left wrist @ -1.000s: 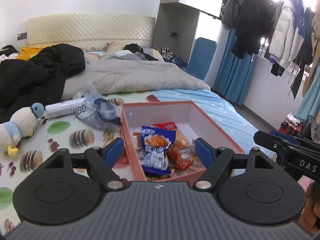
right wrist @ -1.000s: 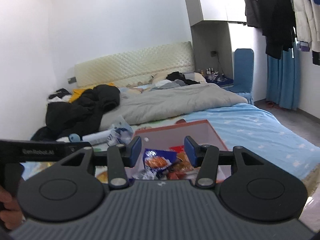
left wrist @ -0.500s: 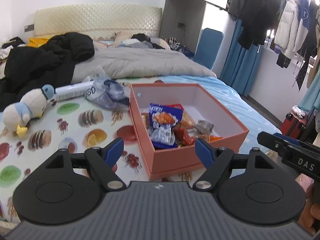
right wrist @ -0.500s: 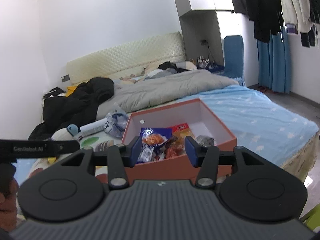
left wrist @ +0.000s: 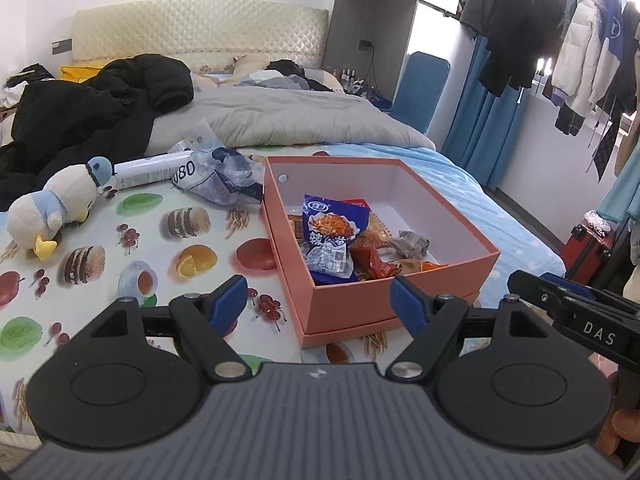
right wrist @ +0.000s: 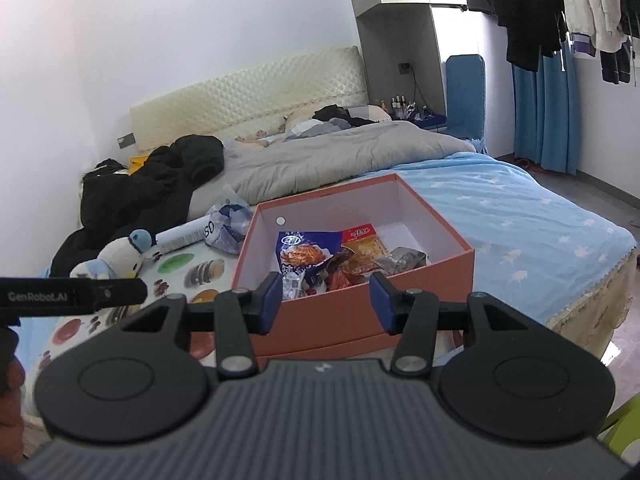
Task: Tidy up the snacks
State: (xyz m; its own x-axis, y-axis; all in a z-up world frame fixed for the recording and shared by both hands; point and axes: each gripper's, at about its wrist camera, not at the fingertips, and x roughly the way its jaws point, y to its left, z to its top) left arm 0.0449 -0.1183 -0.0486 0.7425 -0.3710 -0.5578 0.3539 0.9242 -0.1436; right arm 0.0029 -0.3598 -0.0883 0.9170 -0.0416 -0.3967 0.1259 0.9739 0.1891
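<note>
We judged the snacks to be light, soft and crinkly, their foil likely slick, so a pinch on a flat sealed edge would hold better than a squeeze on the puffed middle, which could crush what was inside. The blue packet (left wrist: 329, 236) offered its upper edge, propped up against the left wall of the box (left wrist: 348, 308). The box itself looked like stiff card, light, best taken by a wall.

The blue packet bore a picture of orange food and leaned over a red wrapper (left wrist: 374, 261); a yellow-and-red packet (right wrist: 362, 249) lay behind, and a crumpled silver one (left wrist: 410, 242) towards the right wall. All sat in the near half of the salmon, white-lined box, which stood near the foot edge of the bed (left wrist: 472, 184), on a food-print cloth (left wrist: 152, 248).

Our left gripper (left wrist: 320, 304) was spread wide and empty, short of the box's near wall. Our right gripper (right wrist: 325, 300) was likewise parted, holding nothing, at the near wall.
</note>
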